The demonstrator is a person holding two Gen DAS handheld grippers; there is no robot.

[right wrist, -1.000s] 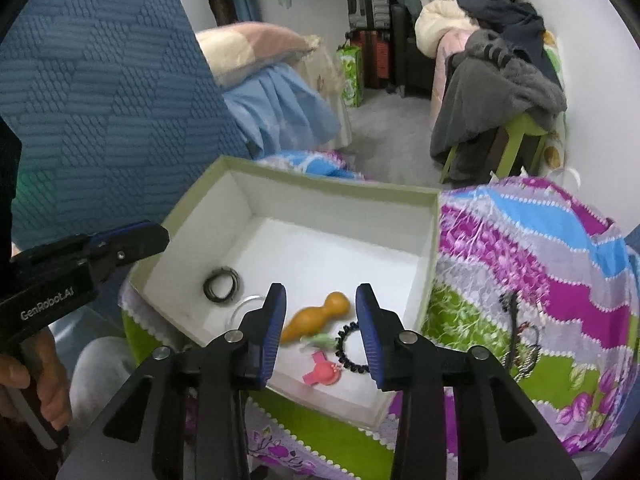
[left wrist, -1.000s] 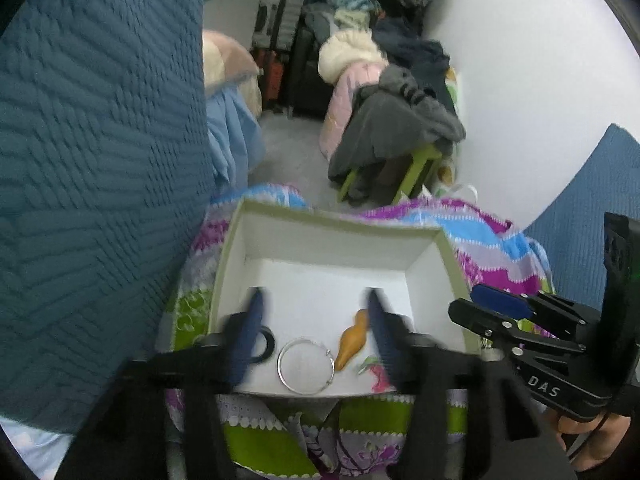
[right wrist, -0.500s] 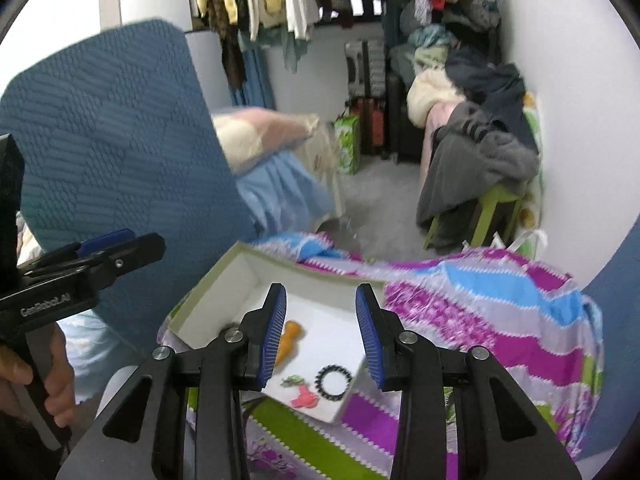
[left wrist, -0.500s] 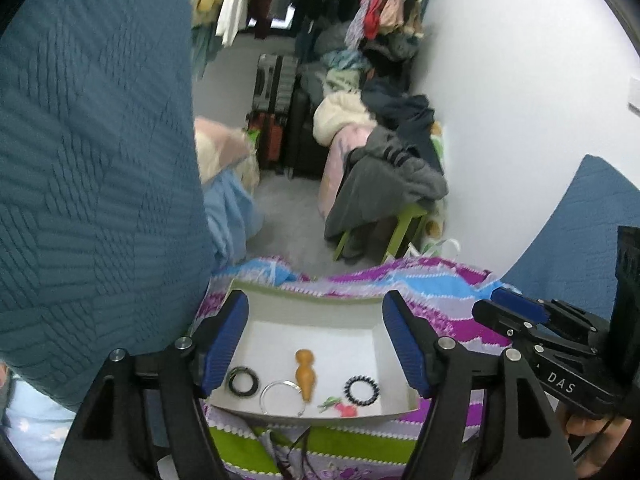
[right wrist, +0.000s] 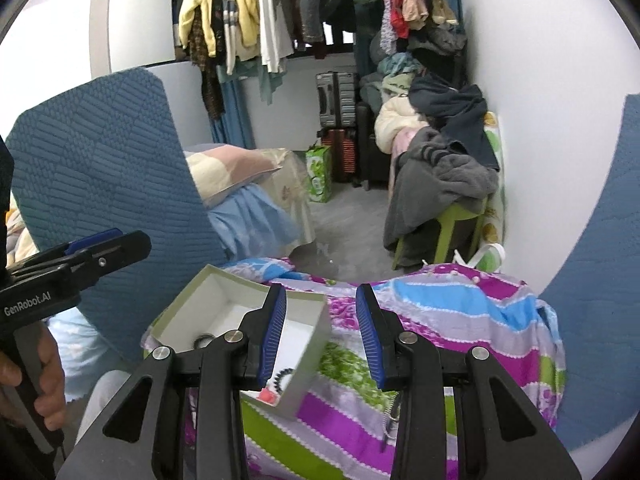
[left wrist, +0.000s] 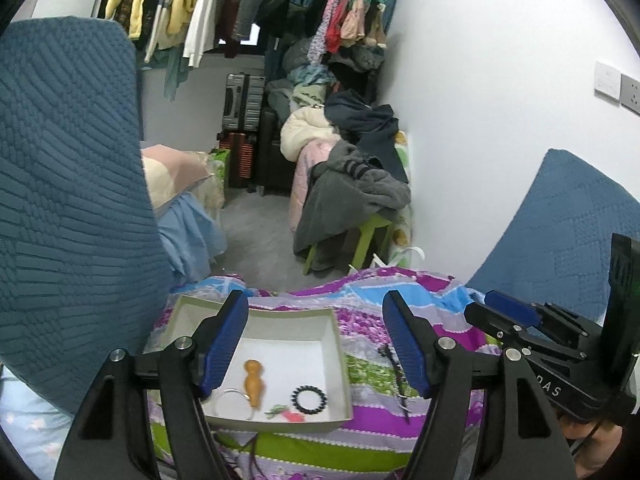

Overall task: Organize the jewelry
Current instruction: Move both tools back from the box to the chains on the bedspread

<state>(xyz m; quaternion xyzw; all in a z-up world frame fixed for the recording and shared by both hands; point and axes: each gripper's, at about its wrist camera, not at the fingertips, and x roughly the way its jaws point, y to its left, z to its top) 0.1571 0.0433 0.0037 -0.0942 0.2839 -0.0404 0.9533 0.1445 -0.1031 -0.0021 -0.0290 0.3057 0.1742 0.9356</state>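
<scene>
A white open box (left wrist: 334, 342) (right wrist: 316, 336) sits on a striped colourful cloth (left wrist: 360, 312) (right wrist: 460, 320). In it lie an orange gourd pendant (left wrist: 254, 378), a silver ring (left wrist: 228, 402), a black bead bracelet (left wrist: 309, 399) (right wrist: 282, 376), a red-green charm (left wrist: 286, 415) and a dark ring (right wrist: 204, 339). A dark chain (left wrist: 398, 384) (right wrist: 390, 412) lies on the cloth right of the box. My left gripper (left wrist: 316, 344) is open and empty, high above the box. My right gripper (right wrist: 322, 336) is open and empty, above the box's right wall.
Blue quilted cushions (left wrist: 68, 200) (right wrist: 104, 184) stand at the left, another (left wrist: 568, 224) at the right. Behind are a green stool piled with clothes (left wrist: 356, 200), suitcases (left wrist: 244, 108) and a rack of hanging clothes (right wrist: 248, 20).
Both grippers have lifted up and back from the box, which now looks smaller and lower in both views. Both stay open and empty. The jewelry in the box has not moved.
</scene>
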